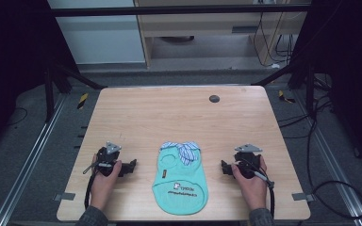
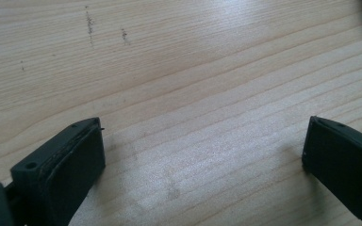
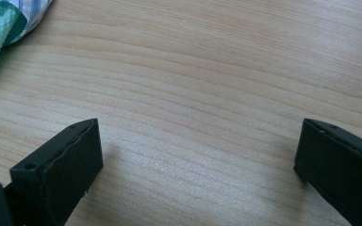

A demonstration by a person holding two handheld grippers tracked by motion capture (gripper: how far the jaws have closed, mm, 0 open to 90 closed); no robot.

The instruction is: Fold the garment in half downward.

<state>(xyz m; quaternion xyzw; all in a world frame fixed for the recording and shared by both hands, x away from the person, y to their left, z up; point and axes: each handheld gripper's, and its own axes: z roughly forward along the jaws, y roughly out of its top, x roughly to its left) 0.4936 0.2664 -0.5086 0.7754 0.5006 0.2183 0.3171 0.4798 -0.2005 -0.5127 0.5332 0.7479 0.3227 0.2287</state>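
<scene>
Small teal garment (image 1: 180,176) lies flat near the table (image 1: 169,117) front edge, between both grippers. Left gripper (image 1: 133,165) and right gripper (image 1: 223,168) rest spread wide, empty. Fabric looks light, limp, probably knit; best pinched at the striped collar (image 1: 183,149) or hem corners.

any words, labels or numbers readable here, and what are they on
Small teal pet shirt: a white printed patch with a line of dark lettering beneath it near the hem, too small and blurred to read.
Small tag on the shirt's chest: too small to read.
Wooden table, and both grippers: no readable text.
</scene>
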